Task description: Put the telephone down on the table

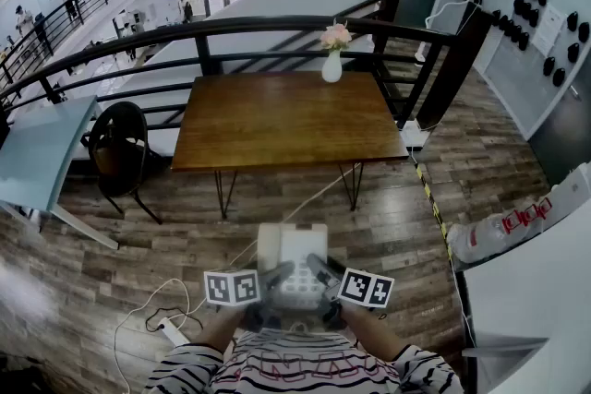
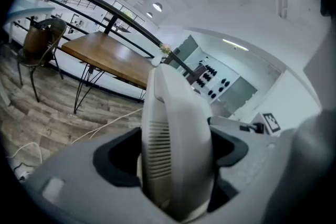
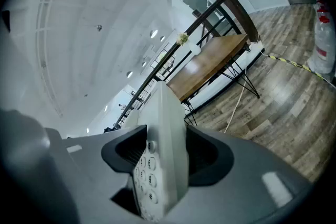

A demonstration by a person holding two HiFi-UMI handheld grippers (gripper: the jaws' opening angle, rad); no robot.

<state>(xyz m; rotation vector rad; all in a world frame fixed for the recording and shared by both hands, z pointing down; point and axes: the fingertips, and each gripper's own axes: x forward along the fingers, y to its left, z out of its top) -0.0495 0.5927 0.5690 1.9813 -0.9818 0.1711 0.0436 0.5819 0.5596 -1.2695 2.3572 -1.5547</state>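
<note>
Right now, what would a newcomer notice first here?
A white telephone, gripped from both sides by the left gripper and right gripper, is held in the air at bottom centre. Ahead stands a wooden table with a vase of flowers at its far edge.

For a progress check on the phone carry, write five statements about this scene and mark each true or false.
1. The telephone already rests on the wooden table. False: it is held in the air above the floor, short of the table.
2. The left gripper and the right gripper both grip the telephone. True.
3. A white vase with flowers stands at the table's far edge. True.
4. The keypad buttons show between the left gripper's jaws. False: they show between the right gripper's jaws; the left gripper's jaws hold the slotted handset side.
5. A chair stands to the left of the table. True.
</note>
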